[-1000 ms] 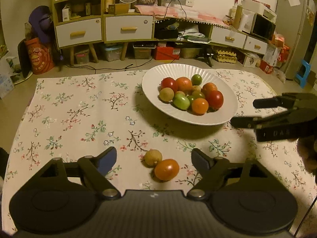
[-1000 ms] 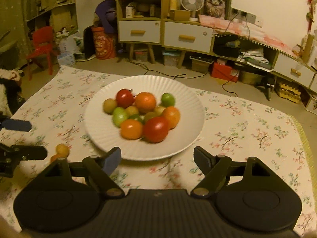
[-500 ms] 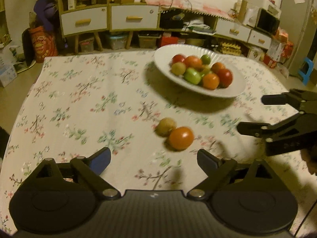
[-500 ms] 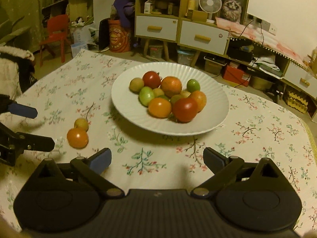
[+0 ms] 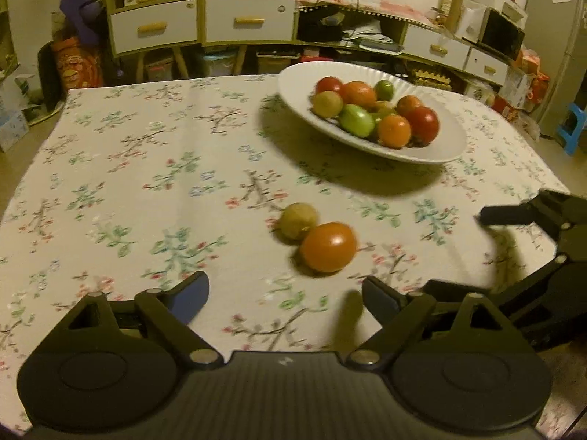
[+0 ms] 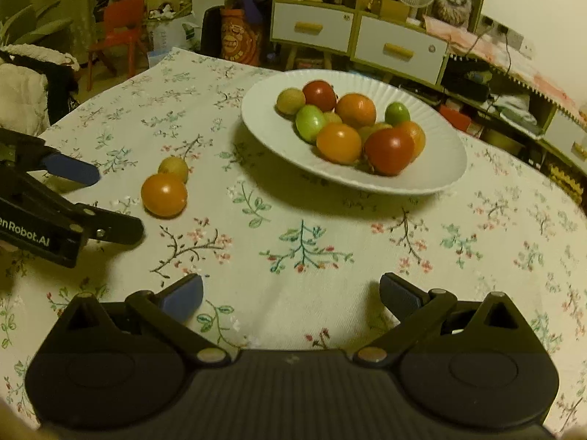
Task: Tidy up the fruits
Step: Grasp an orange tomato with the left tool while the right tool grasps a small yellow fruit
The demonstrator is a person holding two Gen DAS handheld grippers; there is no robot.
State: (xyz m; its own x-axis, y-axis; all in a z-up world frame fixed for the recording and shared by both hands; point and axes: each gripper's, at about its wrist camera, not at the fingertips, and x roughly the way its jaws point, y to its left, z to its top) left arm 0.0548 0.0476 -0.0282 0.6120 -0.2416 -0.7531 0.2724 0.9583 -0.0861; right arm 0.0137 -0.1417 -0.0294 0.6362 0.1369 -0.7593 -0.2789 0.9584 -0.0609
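Observation:
An orange tomato (image 5: pixel 328 247) and a small yellowish fruit (image 5: pixel 298 220) lie touching on the flowered tablecloth, just beyond my left gripper (image 5: pixel 284 289). Its jaws are closing, wide apart, with nothing between them. A white plate (image 5: pixel 440 148) holding several red, orange and green tomatoes stands farther back on the right. My right gripper (image 6: pixel 290 288) hovers over bare cloth in front of the plate (image 6: pixel 264 117), jaws opening and empty. In the right wrist view the orange tomato (image 6: pixel 164 195) and yellowish fruit (image 6: pixel 173 168) lie at the left, beside the left gripper's fingers (image 6: pixel 73 170).
The right gripper's fingers (image 5: pixel 513 214) reach in from the right edge of the left wrist view. Beyond the table's far edge stand low cabinets with drawers (image 5: pixel 249 22), boxes and clutter. A red chair (image 6: pixel 117 25) stands on the floor at the far left.
Both grippers have come down closer to the cloth. The two loose fruits loom larger ahead of the left gripper. The right gripper's jaws have spread wider, and the plate has slid up-right in its view.

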